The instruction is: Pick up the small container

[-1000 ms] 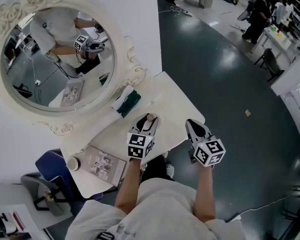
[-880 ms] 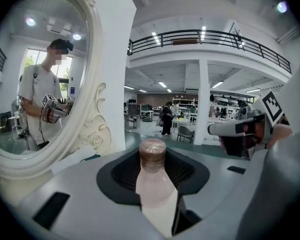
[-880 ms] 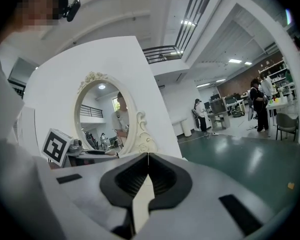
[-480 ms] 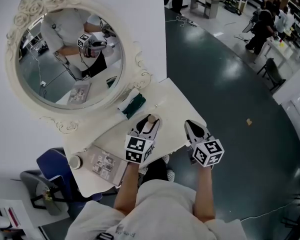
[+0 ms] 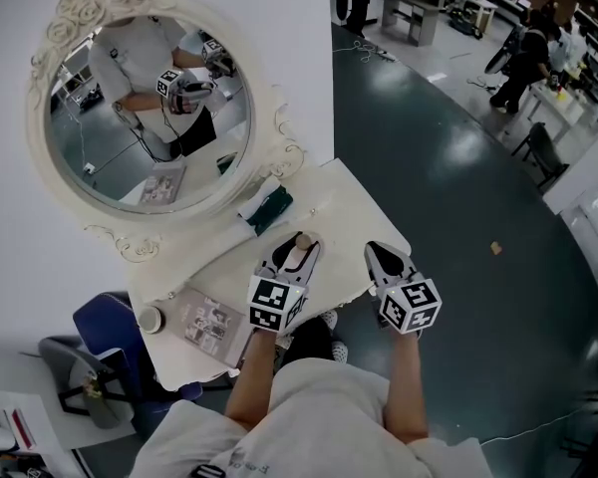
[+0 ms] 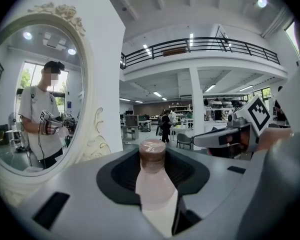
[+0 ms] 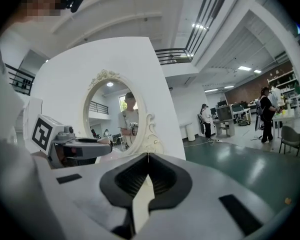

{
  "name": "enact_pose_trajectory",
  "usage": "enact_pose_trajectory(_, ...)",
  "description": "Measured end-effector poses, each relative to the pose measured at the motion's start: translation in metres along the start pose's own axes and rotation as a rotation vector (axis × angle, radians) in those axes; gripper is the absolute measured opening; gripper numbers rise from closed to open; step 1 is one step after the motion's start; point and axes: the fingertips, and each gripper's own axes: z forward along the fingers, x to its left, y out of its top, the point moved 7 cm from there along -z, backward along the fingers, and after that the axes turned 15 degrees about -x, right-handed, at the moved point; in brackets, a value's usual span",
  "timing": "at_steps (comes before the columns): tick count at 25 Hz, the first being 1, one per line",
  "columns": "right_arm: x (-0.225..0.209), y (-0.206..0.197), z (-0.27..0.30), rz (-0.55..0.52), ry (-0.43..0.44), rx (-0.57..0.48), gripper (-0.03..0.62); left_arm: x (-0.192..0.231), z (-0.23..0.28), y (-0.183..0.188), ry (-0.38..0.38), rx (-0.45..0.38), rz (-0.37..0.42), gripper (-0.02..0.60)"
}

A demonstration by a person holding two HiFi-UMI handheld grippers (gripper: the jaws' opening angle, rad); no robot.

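Observation:
The small container is a pale pink bottle [image 6: 155, 184] with a brown cap [image 5: 302, 238]. It sticks out between the jaws of my left gripper [image 5: 293, 251], which is shut on it and holds it above the white table [image 5: 344, 202]. In the left gripper view the bottle stands upright between the jaws, which press against its sides. My right gripper [image 5: 378, 257] hovers beside it near the table's front edge. Its jaws meet at the tips [image 7: 148, 157] with nothing between them.
A large oval mirror [image 5: 145, 118] in an ornate frame leans on the wall behind the table. A dark green and white pack [image 5: 267, 207] lies by it. At the table's left end are a booklet [image 5: 205, 325] and a round cup [image 5: 150, 319], above a blue chair [image 5: 98, 329]. Dark floor lies to the right.
My left gripper has risen a little with the bottle in it. The right gripper has hardly shifted.

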Motion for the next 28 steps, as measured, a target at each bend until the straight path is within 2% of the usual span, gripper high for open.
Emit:
enact_pose_trajectory(5,0.004,-0.002,-0.003,-0.006,0.003,0.008,0.015,-0.003,-0.006,-0.001,-0.006,-0.017,-0.002,0.164)
enact_pose_trajectory(10,0.008,-0.007,-0.005,-0.065,0.003,0.050,0.015,-0.005,-0.012,0.000,0.006,-0.041,0.004,0.164)
enact_pose_trajectory(15,0.008,-0.008,-0.008,-0.059,-0.002,0.051,0.015,-0.005,-0.018,0.002,0.009,-0.067,-0.011,0.164)
enact_pose_trajectory(28,0.007,-0.009,-0.010,-0.058,0.001,0.031,0.015,-0.004,-0.019,-0.008,0.031,-0.047,-0.018,0.164)
